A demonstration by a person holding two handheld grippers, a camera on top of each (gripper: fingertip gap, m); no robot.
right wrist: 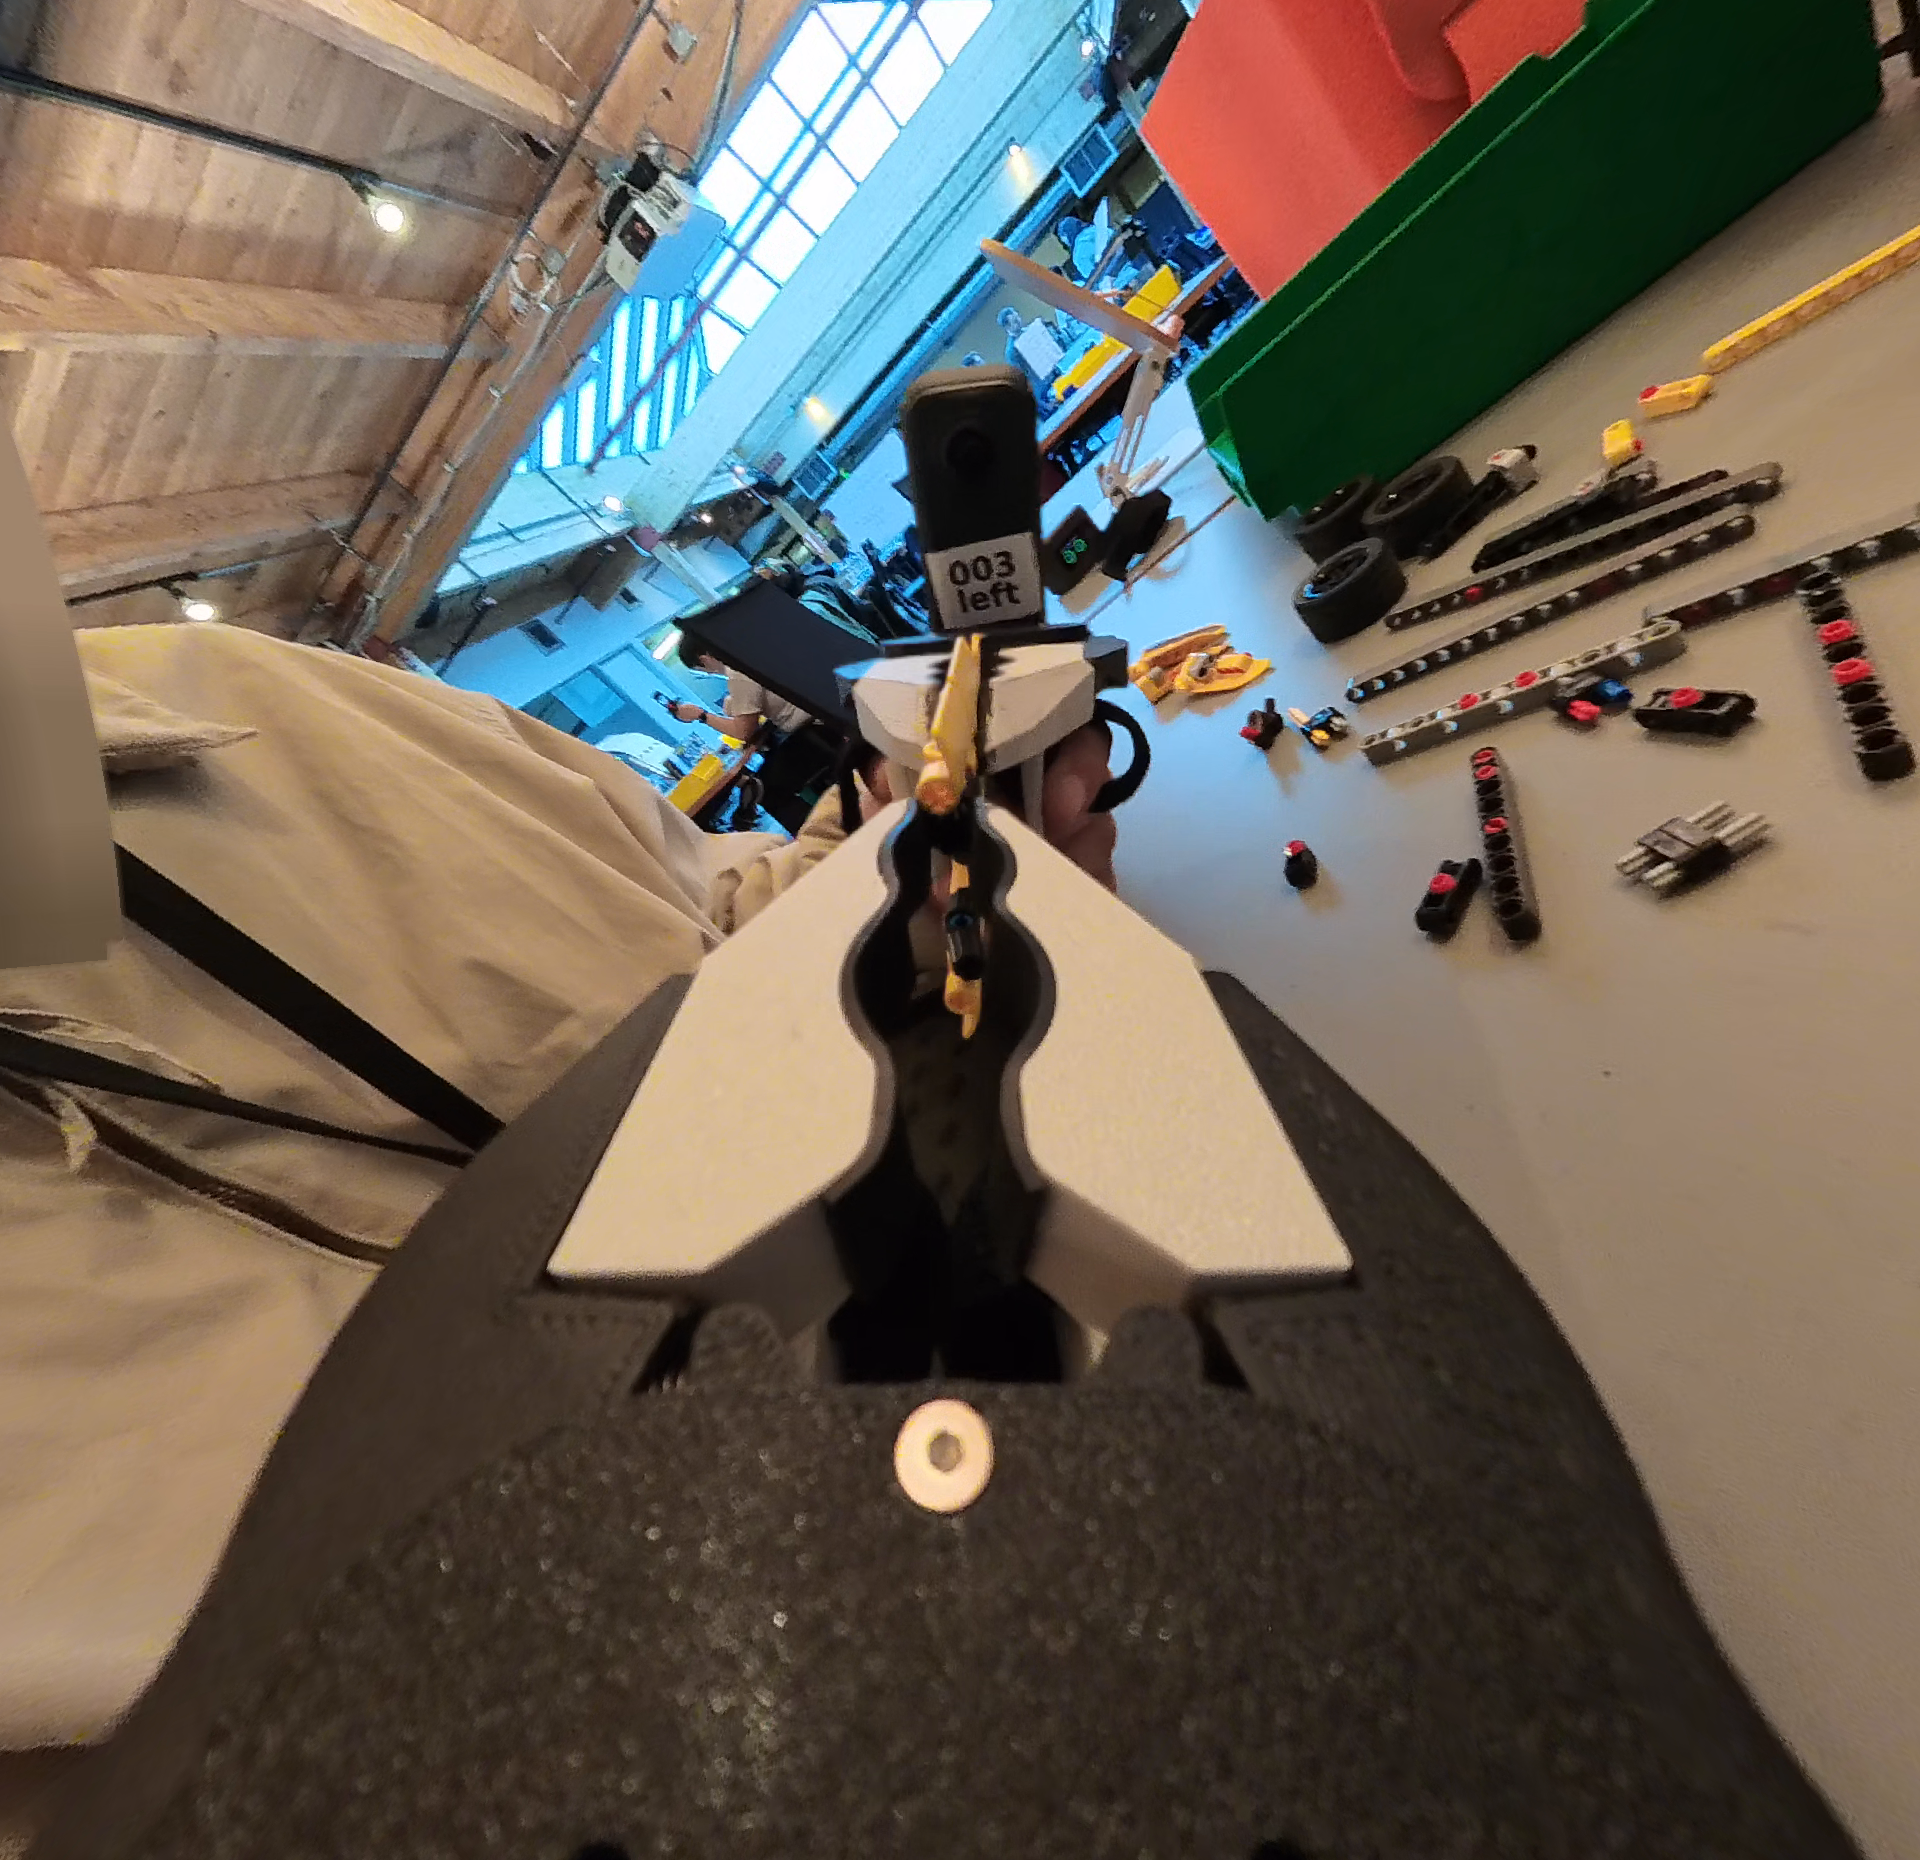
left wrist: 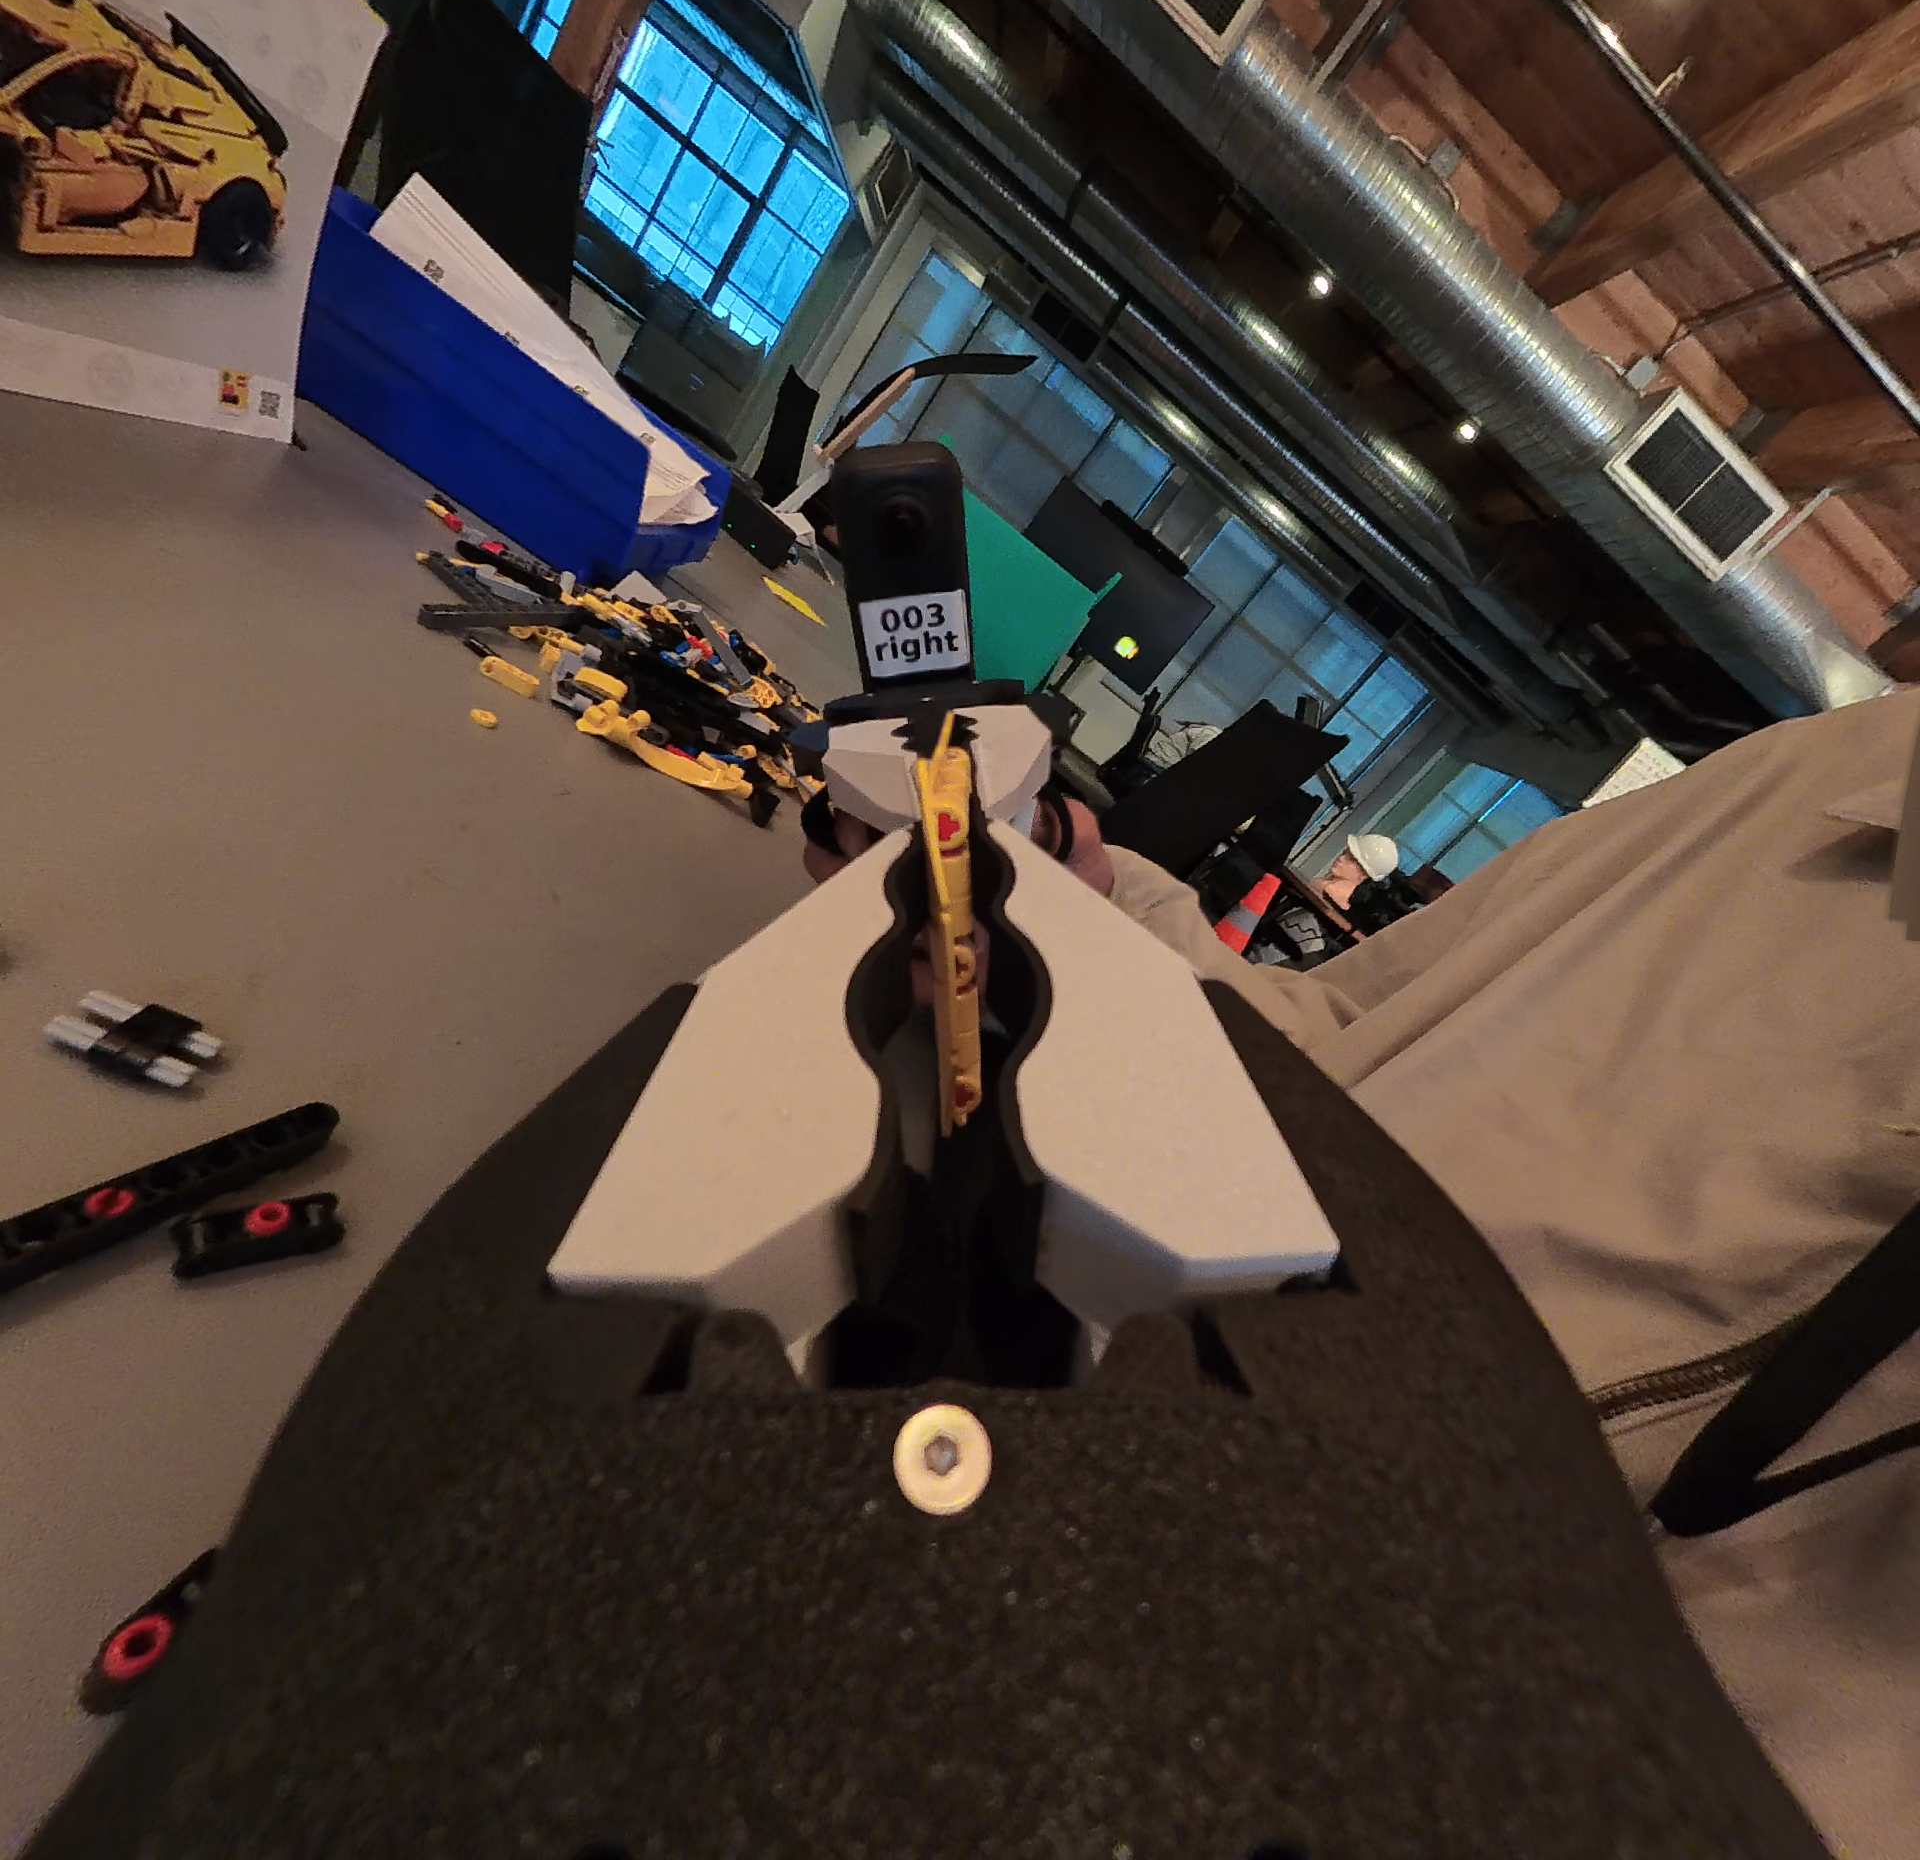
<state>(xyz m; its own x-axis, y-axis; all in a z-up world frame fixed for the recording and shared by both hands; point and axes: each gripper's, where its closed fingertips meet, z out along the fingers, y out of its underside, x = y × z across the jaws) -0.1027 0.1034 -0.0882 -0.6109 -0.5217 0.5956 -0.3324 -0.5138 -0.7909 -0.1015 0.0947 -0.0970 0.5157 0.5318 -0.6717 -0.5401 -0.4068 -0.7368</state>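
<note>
Both grippers, left (left wrist: 948, 875) and right (right wrist: 951, 854), pinch one slim yellow beam (left wrist: 954, 937) with red pins, seemingly also blue ones, mid-air between them.

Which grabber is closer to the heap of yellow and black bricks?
Right. The right gripper is beside the heap; the left gripper, gripping the same yellow beam, is farther off.

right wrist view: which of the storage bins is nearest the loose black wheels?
The green bin. The black wheels lie right at its near corner on the table; the orange bin sits behind it, farther back.
</note>
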